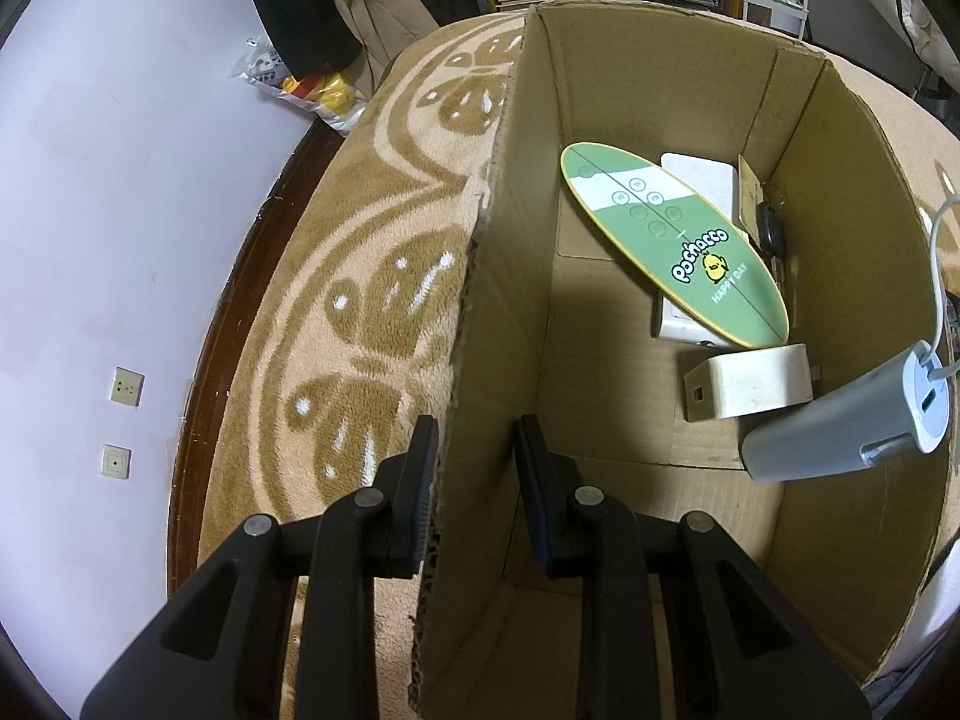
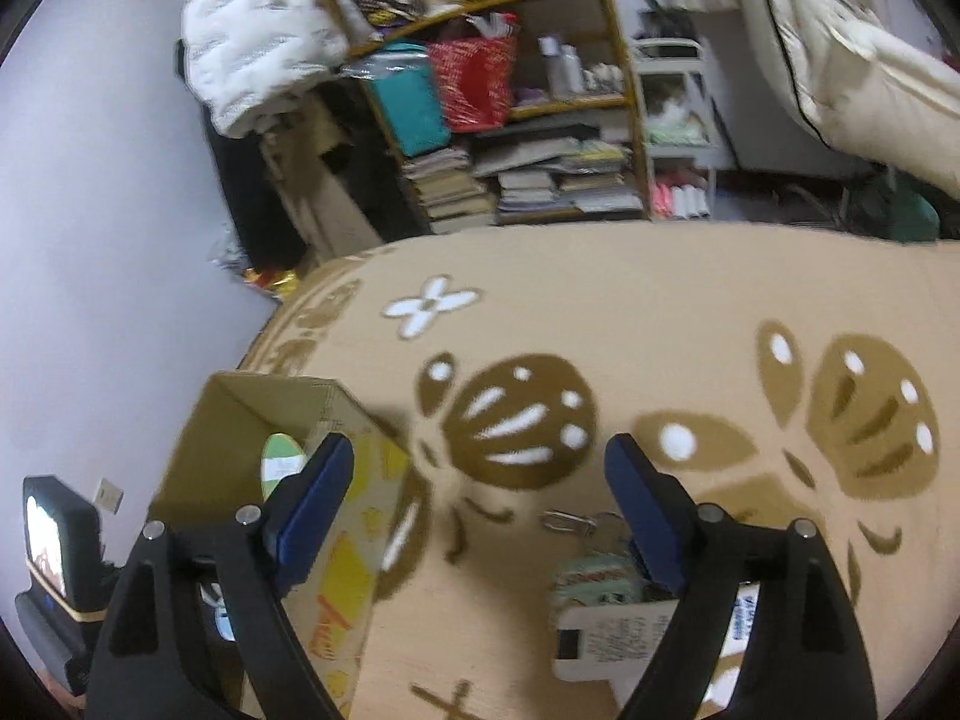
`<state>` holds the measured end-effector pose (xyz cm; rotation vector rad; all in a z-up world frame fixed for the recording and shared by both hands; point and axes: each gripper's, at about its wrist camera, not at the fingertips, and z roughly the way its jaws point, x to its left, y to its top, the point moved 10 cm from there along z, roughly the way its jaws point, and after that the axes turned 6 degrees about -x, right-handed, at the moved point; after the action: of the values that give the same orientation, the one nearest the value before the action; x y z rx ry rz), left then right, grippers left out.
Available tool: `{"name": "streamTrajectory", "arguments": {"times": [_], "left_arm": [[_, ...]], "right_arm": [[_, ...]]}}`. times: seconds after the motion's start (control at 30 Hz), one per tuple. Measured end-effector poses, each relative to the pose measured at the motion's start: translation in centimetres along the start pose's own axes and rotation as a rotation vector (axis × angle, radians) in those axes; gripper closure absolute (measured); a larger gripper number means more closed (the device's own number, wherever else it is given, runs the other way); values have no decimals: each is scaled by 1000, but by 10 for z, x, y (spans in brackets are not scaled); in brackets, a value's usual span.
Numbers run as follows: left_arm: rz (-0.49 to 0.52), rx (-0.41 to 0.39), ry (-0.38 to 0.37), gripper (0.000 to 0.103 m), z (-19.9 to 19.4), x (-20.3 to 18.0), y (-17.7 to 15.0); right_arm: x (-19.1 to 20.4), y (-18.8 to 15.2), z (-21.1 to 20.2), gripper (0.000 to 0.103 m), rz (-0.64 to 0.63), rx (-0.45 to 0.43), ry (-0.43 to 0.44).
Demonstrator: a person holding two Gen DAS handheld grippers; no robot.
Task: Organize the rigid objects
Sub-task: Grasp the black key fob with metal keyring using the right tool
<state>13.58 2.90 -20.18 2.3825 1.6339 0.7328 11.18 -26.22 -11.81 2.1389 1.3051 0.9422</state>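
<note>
The left gripper (image 1: 474,462) straddles the near wall of the cardboard box (image 1: 498,276), one finger outside over the blanket (image 1: 360,276), the other inside. The fingers close in on the cardboard edge, though a sliver of gap shows by the inner pad, so whether they truly clamp it cannot be told. Inside the box, nearest, the floor is bare cardboard. Further in lie a grey cylinder-shaped device (image 1: 852,426) with a white cable (image 1: 936,252) against the right wall, a cream plug block (image 1: 750,384), and a green oval board (image 1: 672,240) resting tilted on a white box (image 1: 702,180), with a dark key fob (image 1: 771,234) beside them. The far corner and left side of the floor stay open.

The right gripper (image 2: 480,480) hangs over the blanket with fingers wide apart, holding nothing. Just beneath it lie a key ring with a clip (image 2: 570,522), a patterned card (image 2: 594,582) and a white tag (image 2: 612,636), none of which the left view shows. It also shows the box's printed outer side, and beyond it a wide open stretch of blanket running to a cluttered bookshelf (image 2: 540,138).
</note>
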Motion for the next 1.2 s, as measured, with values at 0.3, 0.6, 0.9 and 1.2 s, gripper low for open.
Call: {"name": "streamTrajectory", "arguments": {"times": [0.3,0.6,0.9,1.2], "left_arm": [[4,0,3,77,1,1,0],[8,-1,6,77,1,1,-1],[6,0,5,77,1,2,-1],[13,-1,10,76,1,2,-1]], "right_arm": [[-56,-27,14,13,72,99,-116],[-96,-56,35,22,167,207,-180],[-112,-80,48,48,196,282,-217],[-120,-87,46,56,245,299,-219]]}}
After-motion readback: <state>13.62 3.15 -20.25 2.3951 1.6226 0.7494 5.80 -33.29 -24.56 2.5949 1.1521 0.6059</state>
